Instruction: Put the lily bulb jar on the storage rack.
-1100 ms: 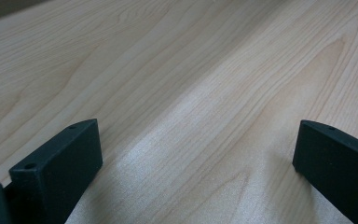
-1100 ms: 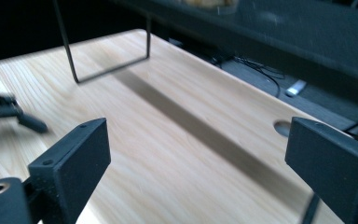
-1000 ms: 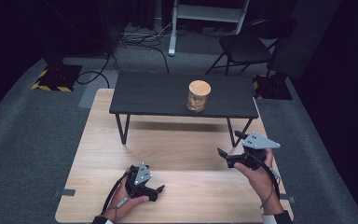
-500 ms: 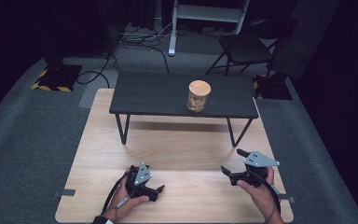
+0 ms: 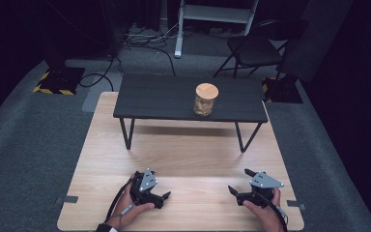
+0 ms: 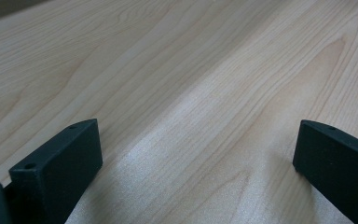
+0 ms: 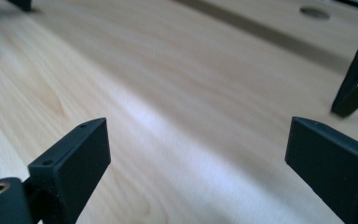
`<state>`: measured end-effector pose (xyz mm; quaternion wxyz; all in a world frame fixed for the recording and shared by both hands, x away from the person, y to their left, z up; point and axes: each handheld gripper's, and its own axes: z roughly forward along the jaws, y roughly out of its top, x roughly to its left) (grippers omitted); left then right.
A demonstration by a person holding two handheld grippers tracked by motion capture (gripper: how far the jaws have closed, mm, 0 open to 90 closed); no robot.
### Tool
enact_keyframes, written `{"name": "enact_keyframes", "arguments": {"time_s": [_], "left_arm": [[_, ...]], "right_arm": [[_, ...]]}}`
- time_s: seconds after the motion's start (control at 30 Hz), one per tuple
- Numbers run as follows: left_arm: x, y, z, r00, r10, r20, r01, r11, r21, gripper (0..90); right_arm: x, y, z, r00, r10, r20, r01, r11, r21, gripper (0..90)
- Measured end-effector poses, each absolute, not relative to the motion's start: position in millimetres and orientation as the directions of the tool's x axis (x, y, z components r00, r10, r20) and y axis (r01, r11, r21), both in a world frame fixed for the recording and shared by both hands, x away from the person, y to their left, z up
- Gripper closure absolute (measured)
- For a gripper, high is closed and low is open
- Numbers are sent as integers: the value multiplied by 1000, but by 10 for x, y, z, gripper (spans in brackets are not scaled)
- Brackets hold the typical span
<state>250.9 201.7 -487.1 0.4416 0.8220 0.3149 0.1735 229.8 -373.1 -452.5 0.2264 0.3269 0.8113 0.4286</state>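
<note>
Both grippers low on wooden board (image 5: 188, 145), left gripper (image 5: 149, 191) and right gripper (image 5: 251, 189) jaws spread, empty. Jar (image 5: 206, 99) untouched on worktop (image 5: 159, 99); nothing begun.

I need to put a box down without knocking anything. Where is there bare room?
Free: the dark table left of the jar, and the wooden board between the table legs and the grippers. Crowded: the near edge, with left gripper and right gripper.
</note>
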Motion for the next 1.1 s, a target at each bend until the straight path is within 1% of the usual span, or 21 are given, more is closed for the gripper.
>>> {"name": "enact_keyframes", "arguments": {"time_s": [0.07, 0.23, 0.27, 1.1], "left_arm": [[2509, 2017, -4871, 742, 671, 7, 365, -411, 835, 12], [2509, 2017, -4872, 741, 671, 6, 365, -411, 836, 11], [2509, 2017, -4871, 741, 671, 6, 365, -411, 835, 11], [2507, 2016, -4871, 741, 671, 7, 365, -412, 835, 11]], "right_arm": [[2271, -3759, -4641, -680, 731, -56, 374, 411, 831, 62], [2236, -3772, -4752, -665, 746, -34, 411, 404, 817, 56], [2225, -3805, -4791, -660, 751, -16, 417, 384, 824, 56], [2222, -3807, -4808, -650, 760, -11, 422, 373, 826, 27]]}}
